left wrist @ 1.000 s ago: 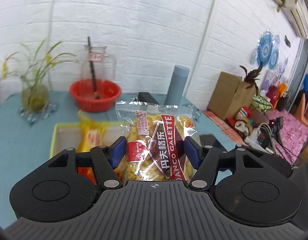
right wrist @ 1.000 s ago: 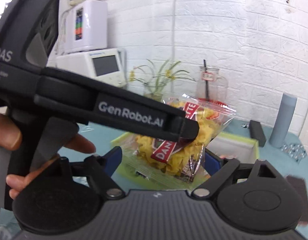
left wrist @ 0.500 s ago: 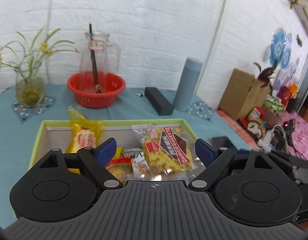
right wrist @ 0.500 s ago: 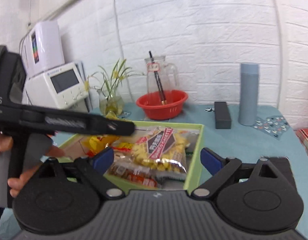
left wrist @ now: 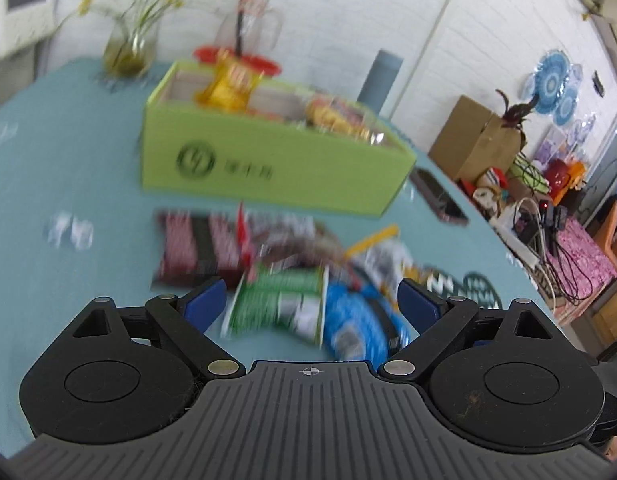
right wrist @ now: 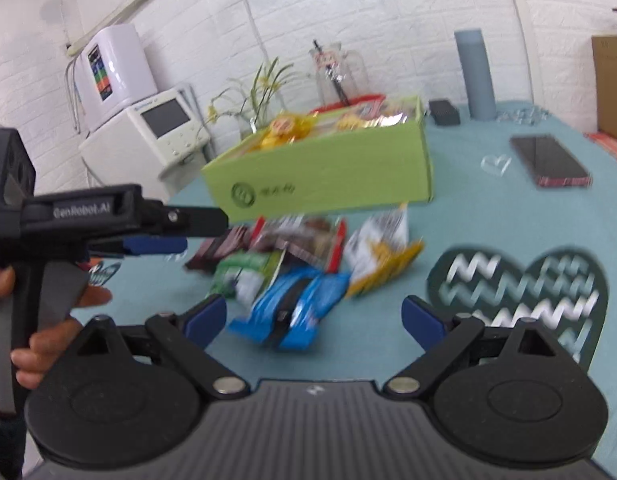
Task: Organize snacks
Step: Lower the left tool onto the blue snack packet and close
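Snacks heaped before the green box [left wrist: 268,168].
Both grippers gape empty: left gripper [left wrist: 311,304] just opened wider above green packet [left wrist: 280,304]; right gripper [right wrist: 314,316] over blue packet [right wrist: 292,304], lower centre.

Right gripper [right wrist: 314,316] jaws wide, nothing between. Blue packet [right wrist: 296,304] just ahead among loose snacks on teal table [right wrist: 488,220]. Green box [right wrist: 328,176] behind (snacks inside). Left gripper [right wrist: 180,226] at left, hand-held.
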`<state>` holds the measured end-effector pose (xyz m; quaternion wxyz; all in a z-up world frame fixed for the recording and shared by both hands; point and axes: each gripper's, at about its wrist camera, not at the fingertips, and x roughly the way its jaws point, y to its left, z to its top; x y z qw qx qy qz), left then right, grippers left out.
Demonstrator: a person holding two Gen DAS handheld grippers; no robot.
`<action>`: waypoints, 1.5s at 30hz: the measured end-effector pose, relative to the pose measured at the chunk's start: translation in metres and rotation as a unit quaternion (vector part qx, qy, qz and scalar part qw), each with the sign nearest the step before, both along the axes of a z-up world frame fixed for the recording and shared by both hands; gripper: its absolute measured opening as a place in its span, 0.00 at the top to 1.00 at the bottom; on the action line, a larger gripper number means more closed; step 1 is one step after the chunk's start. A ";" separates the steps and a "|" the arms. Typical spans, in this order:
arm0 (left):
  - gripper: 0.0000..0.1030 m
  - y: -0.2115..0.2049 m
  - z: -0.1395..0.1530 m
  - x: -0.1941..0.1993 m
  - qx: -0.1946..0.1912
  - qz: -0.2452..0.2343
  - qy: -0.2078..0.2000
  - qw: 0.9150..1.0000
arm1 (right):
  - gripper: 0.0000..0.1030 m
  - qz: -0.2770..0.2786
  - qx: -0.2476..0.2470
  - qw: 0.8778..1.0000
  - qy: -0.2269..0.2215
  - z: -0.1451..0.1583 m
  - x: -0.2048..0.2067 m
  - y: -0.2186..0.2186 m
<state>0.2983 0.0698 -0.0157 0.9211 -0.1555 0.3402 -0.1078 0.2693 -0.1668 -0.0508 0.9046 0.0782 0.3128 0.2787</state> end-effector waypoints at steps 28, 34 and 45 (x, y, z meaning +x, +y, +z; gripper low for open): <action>0.78 -0.040 -0.019 -0.058 0.030 -0.148 0.039 0.988 | 0.09 0.117 -0.105 0.988 -0.013 -0.009 -0.065 0.065; 0.62 -0.032 -0.010 -0.066 0.017 -0.134 0.024 0.990 | 0.09 0.057 -0.093 0.994 -0.008 -0.004 -0.069 0.051; 0.32 -0.018 -0.013 -0.066 0.010 -0.107 0.022 0.994 | 0.02 -0.013 -0.076 0.997 -0.016 -0.019 -0.076 0.048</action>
